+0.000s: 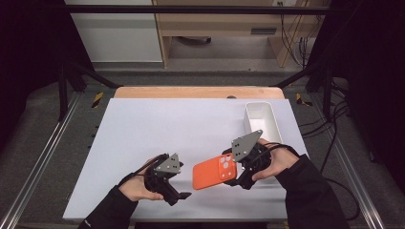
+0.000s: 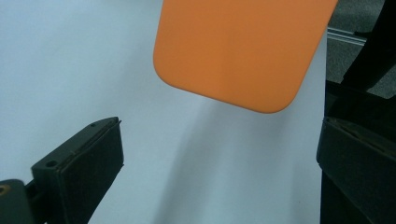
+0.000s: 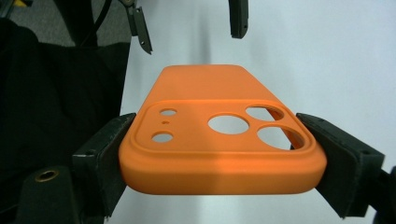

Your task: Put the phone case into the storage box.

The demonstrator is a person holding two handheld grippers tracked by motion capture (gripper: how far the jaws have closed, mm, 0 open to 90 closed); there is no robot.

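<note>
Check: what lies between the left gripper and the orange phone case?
Nothing: bare white table separates the left gripper from the orange phone case, per the high view.

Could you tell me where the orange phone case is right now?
In the high view the orange phone case sits right of centre near the table's front, clamped at its camera end by the right gripper, with the white bin behind.

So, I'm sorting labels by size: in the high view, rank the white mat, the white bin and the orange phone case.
1. White mat, by far the largest.
2. White bin.
3. Orange phone case, held nearer the camera, so bin and case look close.
</note>
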